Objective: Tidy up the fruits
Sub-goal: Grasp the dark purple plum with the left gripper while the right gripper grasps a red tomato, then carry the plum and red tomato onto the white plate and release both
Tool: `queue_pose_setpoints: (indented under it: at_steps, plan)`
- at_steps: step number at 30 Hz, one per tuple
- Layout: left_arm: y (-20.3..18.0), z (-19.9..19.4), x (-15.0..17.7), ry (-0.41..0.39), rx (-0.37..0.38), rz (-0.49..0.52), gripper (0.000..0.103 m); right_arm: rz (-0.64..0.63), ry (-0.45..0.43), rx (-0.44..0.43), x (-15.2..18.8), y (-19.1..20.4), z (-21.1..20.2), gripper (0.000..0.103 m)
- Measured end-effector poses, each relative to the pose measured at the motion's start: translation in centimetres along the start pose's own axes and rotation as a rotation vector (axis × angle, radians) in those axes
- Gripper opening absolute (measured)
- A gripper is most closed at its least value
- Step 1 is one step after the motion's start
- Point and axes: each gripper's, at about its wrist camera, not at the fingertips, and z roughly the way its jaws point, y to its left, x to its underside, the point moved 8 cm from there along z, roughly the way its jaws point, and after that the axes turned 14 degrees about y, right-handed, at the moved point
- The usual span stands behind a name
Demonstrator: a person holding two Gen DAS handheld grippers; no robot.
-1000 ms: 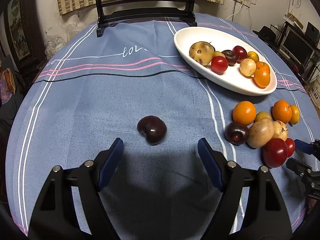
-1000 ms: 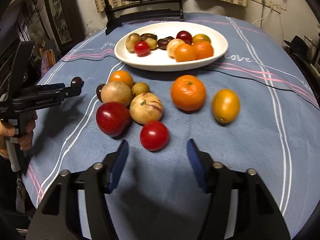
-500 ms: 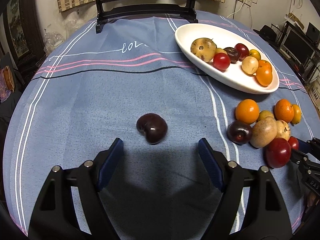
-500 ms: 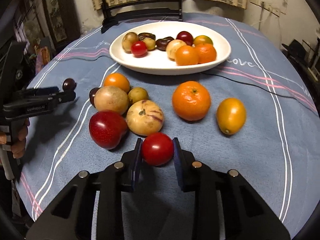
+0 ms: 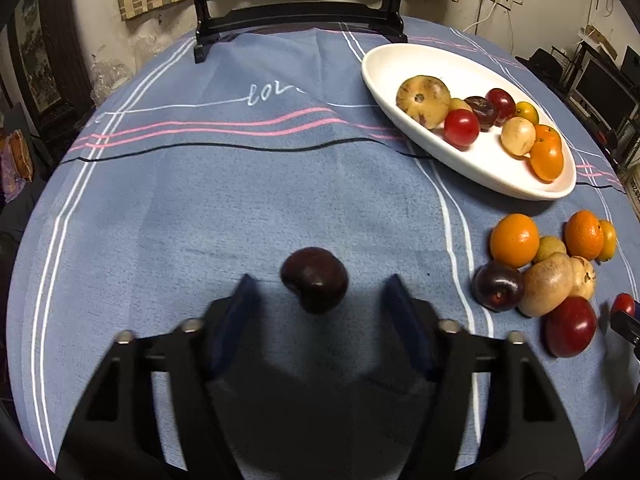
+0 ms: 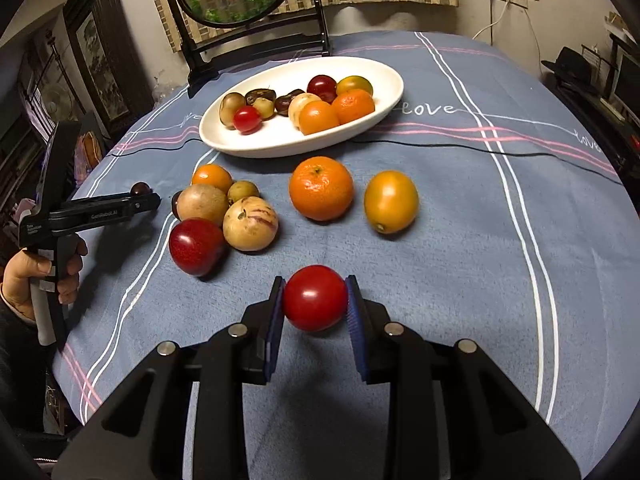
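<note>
A dark plum-like fruit (image 5: 314,286) lies on the blue tablecloth between the fingers of my left gripper (image 5: 318,294). Its jaws are closing, with a gap still showing on each side of the fruit. My right gripper (image 6: 315,300) is shut on a small red tomato (image 6: 315,298), held just above the cloth in front of the loose pile. The white oval dish (image 6: 280,148) holds several fruits. From the right wrist view the left gripper (image 6: 154,201) reaches in from the left, beside the dark fruit (image 6: 141,189). The held tomato (image 5: 623,304) shows at the left view's right edge.
Loose fruits lie before the dish: a red apple-like fruit (image 6: 196,246), a pale striped fruit (image 6: 250,228), a mandarin (image 6: 321,188), a yellow-orange oval fruit (image 6: 391,201). A dark wooden stand (image 6: 256,56) stands at the back edge. A hand (image 6: 36,276) holds the left gripper.
My right gripper shut on the red tomato and drew it off the cloth, away from the pile. The left gripper's jaws narrowed around the dark fruit, which stayed in place.
</note>
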Motion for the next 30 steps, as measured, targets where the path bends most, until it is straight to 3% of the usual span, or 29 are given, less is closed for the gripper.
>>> queue_pose_setpoints:
  at_steps: [1, 3, 9, 17, 23, 26, 30]
  plan:
    - [0.2, -0.1, 0.0, -0.001, 0.001, -0.004, 0.042, -0.002, 0.002, -0.004, 0.1, 0.1, 0.1, 0.030]
    - [0.6, -0.2, -0.2, 0.003, 0.038, -0.021, 0.032, -0.004, 0.002, -0.010, 0.3, 0.2, 0.0, 0.030]
    - [0.0, -0.9, 0.2, -0.002, 0.072, -0.009, 0.032, -0.008, -0.007, -0.021, 0.4, 0.4, -0.3, 0.030]
    - [-3.8, -4.9, -0.1, -0.085, 0.104, 0.097, 0.032, -0.004, -0.057, -0.011, -1.6, -0.2, -2.3, 0.030]
    - [-7.0, -7.7, -4.5, -0.148, 0.123, 0.154, 0.032, -0.039, -0.179, 0.042, -8.8, -0.3, -5.3, 0.030]
    - [-8.7, -8.1, -8.4, -0.178, 0.122, 0.170, 0.032, -0.038, -0.181, 0.036, -13.7, -0.5, -4.6, 0.030]
    - [-9.7, -6.0, -13.4, -0.160, 0.111, 0.151, 0.032, -0.025, -0.149, 0.071, -19.4, -1.3, -1.4, 0.030]
